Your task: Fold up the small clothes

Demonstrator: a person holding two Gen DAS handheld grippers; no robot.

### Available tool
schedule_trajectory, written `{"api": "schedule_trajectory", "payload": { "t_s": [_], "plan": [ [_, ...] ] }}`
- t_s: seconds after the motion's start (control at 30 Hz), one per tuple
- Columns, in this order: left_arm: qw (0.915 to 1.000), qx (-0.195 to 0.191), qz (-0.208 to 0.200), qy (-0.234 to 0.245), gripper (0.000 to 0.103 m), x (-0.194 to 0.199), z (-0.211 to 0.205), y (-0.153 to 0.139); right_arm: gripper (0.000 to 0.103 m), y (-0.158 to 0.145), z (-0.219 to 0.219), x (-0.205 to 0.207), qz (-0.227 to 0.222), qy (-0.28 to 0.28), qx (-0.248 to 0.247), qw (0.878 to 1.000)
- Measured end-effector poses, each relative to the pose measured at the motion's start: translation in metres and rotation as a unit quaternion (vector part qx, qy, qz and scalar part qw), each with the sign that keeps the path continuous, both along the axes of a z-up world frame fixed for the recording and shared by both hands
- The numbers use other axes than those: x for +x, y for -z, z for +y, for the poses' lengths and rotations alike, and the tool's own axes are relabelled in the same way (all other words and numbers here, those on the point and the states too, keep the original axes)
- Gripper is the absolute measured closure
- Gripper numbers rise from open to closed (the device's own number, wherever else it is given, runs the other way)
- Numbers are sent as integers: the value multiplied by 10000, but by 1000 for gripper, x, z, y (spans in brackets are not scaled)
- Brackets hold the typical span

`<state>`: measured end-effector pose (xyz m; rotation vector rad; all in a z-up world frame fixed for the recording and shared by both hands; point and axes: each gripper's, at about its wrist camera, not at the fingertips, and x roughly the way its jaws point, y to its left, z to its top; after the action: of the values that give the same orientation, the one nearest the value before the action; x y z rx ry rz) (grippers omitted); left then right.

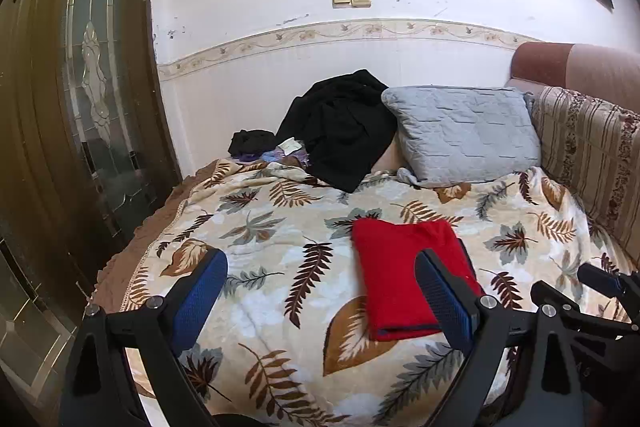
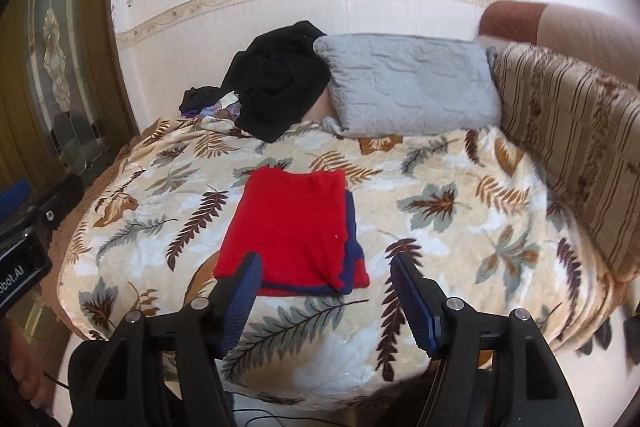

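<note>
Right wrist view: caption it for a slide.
Open right tongs above a folded red garment on a leaf-print blanket.

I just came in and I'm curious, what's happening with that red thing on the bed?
Someone is folding small clothes with a claw in each hand. The red garment lies folded on the leaf-print blanket. Both the left claw and right claw are open, hold nothing, and hover above it. A black clothes pile waits by the grey pillow.

Home bedroom: blanketed bed [image 2: 460, 163], pillow [image 2: 408, 83], wooden door [image 1: 80, 87]
</note>
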<state>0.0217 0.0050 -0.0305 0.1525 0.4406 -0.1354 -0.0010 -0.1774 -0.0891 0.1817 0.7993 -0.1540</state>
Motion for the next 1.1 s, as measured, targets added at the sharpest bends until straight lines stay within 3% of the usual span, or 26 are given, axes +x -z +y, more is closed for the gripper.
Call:
{"api": "schedule_trajectory", "payload": {
  "t_s": [0.43, 1.1],
  "plan": [
    [9999, 90, -83, 95, 8, -11, -11, -13, 32, -33, -1, -15, -460, 126, -298, 9984],
    [10000, 45, -26, 51, 8, -12, -5, -16, 32, -47, 8, -20, -646, 208, -436, 9967]
  ]
}}
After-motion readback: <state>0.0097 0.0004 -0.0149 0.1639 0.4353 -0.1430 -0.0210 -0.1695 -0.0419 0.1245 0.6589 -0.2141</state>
